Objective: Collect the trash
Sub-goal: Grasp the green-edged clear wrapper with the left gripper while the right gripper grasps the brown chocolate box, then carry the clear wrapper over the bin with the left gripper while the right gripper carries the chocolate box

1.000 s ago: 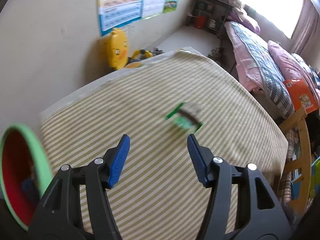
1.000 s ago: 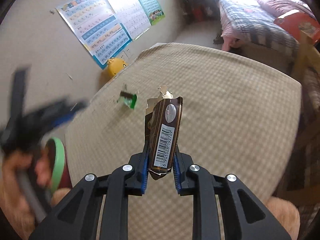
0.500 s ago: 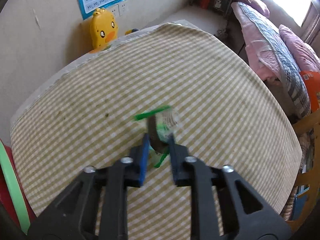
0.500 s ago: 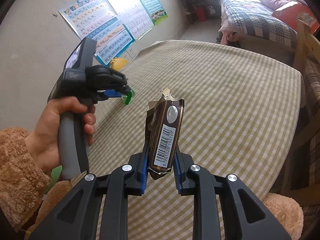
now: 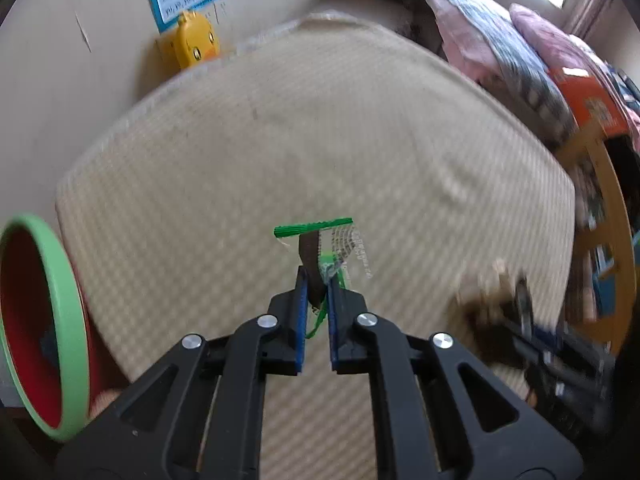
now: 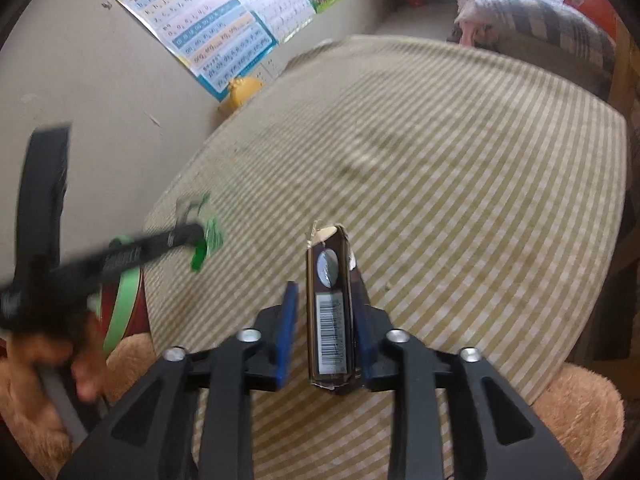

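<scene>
Far to the left of the left gripper (image 5: 317,286), and a little behind its fingertips, the bin (image 5: 60,304) stands off the table's edge, its green rim and red inside turned toward the camera. That is probably where the trash is meant to end up, within a short swing of either hand.

The left gripper is clamped on a green wrapper (image 5: 320,248). The wrapper sticks up past the fingertips, lifted off the table (image 5: 280,140), so it seems held for carrying rather than being picked.

To its right, the right gripper (image 6: 326,312) looks parted. A brown wrapper (image 6: 330,308) stands upright between the pads, leaning on the right one with a gap at the left. It may be loosening ahead of a drop, though the bin lies well to this gripper's left, so the wrapper could fall short.
</scene>
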`<state>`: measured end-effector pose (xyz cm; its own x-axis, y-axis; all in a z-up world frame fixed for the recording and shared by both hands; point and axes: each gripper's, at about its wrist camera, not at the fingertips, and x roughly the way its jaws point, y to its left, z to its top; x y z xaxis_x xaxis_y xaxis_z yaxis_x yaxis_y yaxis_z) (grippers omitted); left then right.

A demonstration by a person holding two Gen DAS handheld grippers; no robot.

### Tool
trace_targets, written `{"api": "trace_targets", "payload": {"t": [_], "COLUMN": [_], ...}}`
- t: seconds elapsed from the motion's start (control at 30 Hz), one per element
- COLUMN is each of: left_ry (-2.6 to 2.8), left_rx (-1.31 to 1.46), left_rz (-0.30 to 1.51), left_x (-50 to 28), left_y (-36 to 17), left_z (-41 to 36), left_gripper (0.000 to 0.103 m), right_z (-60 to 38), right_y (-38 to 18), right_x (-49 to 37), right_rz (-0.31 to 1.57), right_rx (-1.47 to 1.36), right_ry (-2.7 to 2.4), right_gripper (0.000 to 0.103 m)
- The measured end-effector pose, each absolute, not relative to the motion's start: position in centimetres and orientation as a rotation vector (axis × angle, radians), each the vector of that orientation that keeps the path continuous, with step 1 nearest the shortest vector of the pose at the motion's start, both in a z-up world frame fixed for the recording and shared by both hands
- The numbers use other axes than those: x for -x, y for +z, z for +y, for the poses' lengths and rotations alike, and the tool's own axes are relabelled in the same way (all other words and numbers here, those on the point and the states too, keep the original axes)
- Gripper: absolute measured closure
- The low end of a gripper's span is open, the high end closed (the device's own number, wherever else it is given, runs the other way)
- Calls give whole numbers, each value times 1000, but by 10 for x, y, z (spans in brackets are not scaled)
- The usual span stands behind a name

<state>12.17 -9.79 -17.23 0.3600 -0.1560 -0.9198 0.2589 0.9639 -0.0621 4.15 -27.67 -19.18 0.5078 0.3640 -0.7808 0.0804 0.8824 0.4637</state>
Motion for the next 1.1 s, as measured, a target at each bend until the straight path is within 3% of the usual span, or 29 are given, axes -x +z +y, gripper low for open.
{"api": "trace_targets", "payload": {"t": [0.17, 0.3, 0.43, 0.5, 0.57, 0.63, 0.8, 1.1], "left_ry": [-261, -247, -237, -231, -231, -226, -234, -238], "left_rx": [-76, -33, 18, 35, 46, 46, 74, 49], "left_rz": [1190, 1200, 1215, 1223, 1226, 1225, 1165, 922], "left_x": [-100, -98, -96, -94, -92, -89, -81, -52], "left_y": [-184, -190, -193, -195, -197, -196, -172, -91], "left_z": [-86, -76, -65, -60, -57, -54, -47, -36], "left_gripper": [85, 82, 78, 74, 74, 86, 93, 94], "right_z": [-274, -277, -278, -277, -272, -271, -267, -260], "right_y": [-184, -182, -184, -187, -188, -184, -154, -77], "right_x": [-38, -33, -30, -29, -30, -26, -17, 7], "right_rz": [1018, 1012, 1020, 1039, 1054, 1042, 953, 715], "right_rx": [-451, -436, -450, -451, -453, -442, -433, -442], "right_ry": [144, 116, 108, 107, 102, 85, 76, 93], "right_gripper": [48, 48, 55, 72, 85, 85, 85, 85]}}
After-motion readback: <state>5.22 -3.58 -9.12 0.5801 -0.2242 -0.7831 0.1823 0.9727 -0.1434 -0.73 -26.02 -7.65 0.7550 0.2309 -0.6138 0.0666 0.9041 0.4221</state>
